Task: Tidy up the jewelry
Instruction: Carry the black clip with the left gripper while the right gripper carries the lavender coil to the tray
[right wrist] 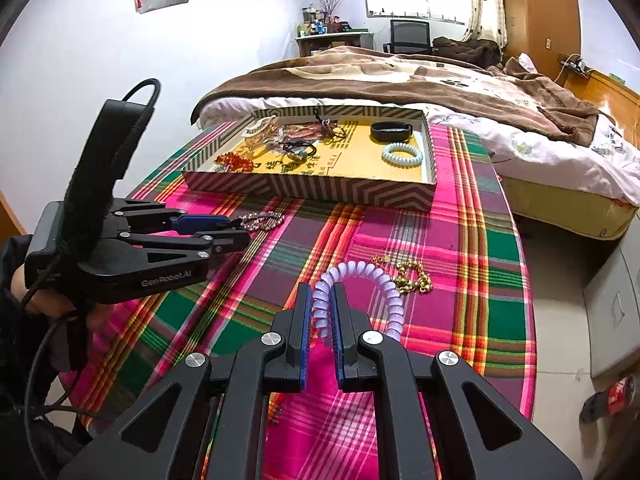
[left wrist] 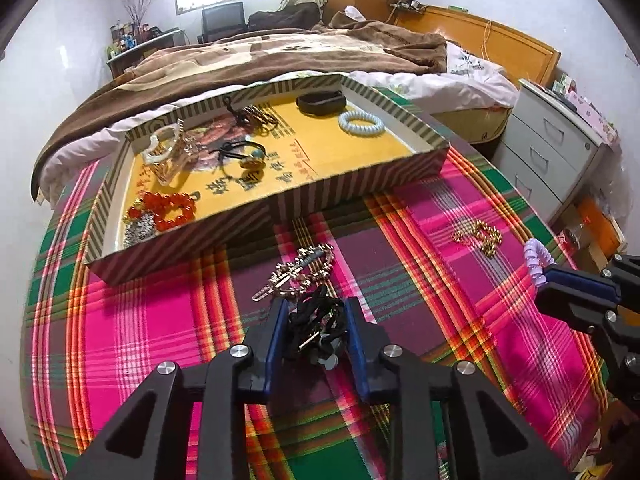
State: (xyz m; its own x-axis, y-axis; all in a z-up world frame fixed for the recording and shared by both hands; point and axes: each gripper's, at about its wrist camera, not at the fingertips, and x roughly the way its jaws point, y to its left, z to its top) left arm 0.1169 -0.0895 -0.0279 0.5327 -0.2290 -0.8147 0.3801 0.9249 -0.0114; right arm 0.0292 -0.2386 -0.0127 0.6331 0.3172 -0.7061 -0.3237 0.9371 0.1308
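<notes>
My left gripper point(left wrist: 316, 304) is shut on a tangled bunch of black hair ties point(left wrist: 316, 328), low over the plaid tablecloth point(left wrist: 420, 320). Just beyond its tips lies a silver chain with a hair clip point(left wrist: 304, 268). My right gripper point(right wrist: 322, 288) is shut on a lilac spiral hair tie point(right wrist: 360, 276), whose loop arches out to the right. A gold chain point(right wrist: 412, 276) lies right behind it on the cloth. The striped box tray point(left wrist: 320, 200) with a yellow floor holds a red bead bracelet point(left wrist: 172, 208), a clear claw clip point(left wrist: 168, 152), a pale blue spiral tie point(left wrist: 361, 122) and a black band point(left wrist: 320, 102).
The round table ends in a curved edge at right, with tiled floor below. A bed point(right wrist: 440, 80) with a brown blanket stands behind the tray. Grey drawers point(left wrist: 552, 148) stand to the right. The left gripper body point(right wrist: 120, 248) and a hand are at left in the right wrist view.
</notes>
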